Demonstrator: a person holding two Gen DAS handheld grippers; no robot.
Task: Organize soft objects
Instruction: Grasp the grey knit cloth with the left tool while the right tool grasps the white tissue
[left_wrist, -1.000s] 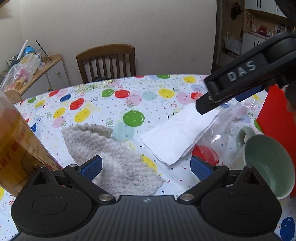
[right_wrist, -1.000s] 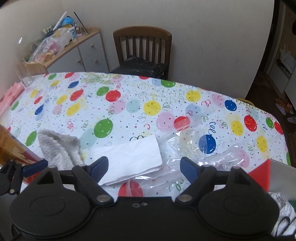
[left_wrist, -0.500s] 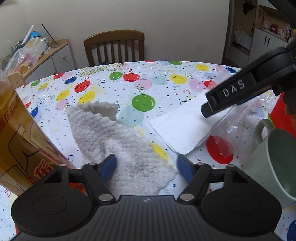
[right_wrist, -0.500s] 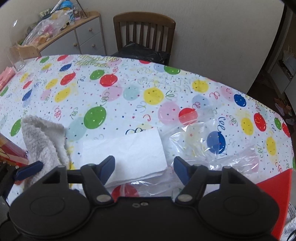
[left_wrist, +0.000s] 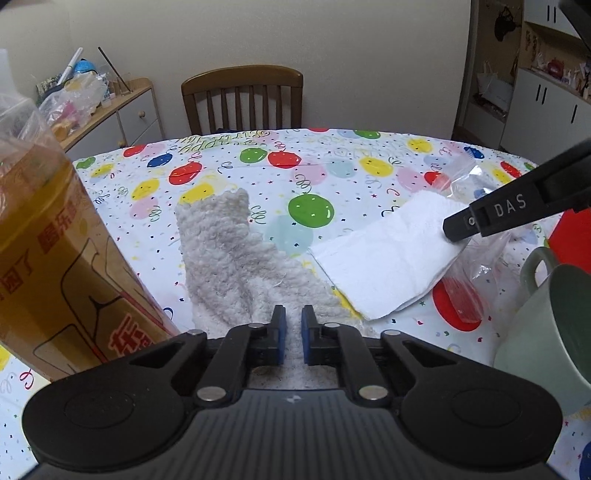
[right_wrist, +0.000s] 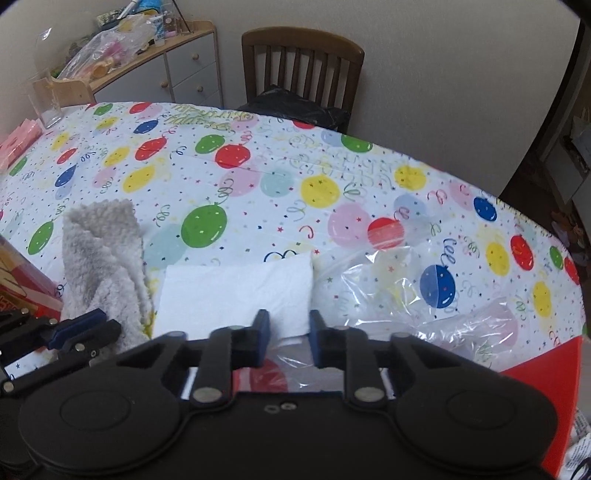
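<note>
We log the left gripper (left_wrist: 293, 334) low over the balloon-print tablecloth (left_wrist: 332, 173), its blue pads drawn nearly together with the near end of the fluffy grey cloth (left_wrist: 236, 258) bunched between them; the jaws look pinched onto the cloth. The cloth runs from the pads toward 11 o'clock, lying flat on the table. In the right wrist view we see the same cloth (right_wrist: 105, 254) at 9 o'clock, with the left gripper's fingers on its near end.

At 2 o'clock from the cloth lies a folded white napkin (left_wrist: 391, 262), just beside it. We note the right gripper (right_wrist: 287, 338) with a narrow gap between its pads, sitting over the near edge of the napkin (right_wrist: 236, 291) and a clear plastic bag (right_wrist: 406, 291). We cannot tell whether it grips either.

A tall orange carton (left_wrist: 55, 258) stands at 9 o'clock in the left view, close beside the cloth. A pale green mug (left_wrist: 550, 321) sits at 3 o'clock. A wooden chair (left_wrist: 242, 98) stands at 12 o'clock beyond the table.
</note>
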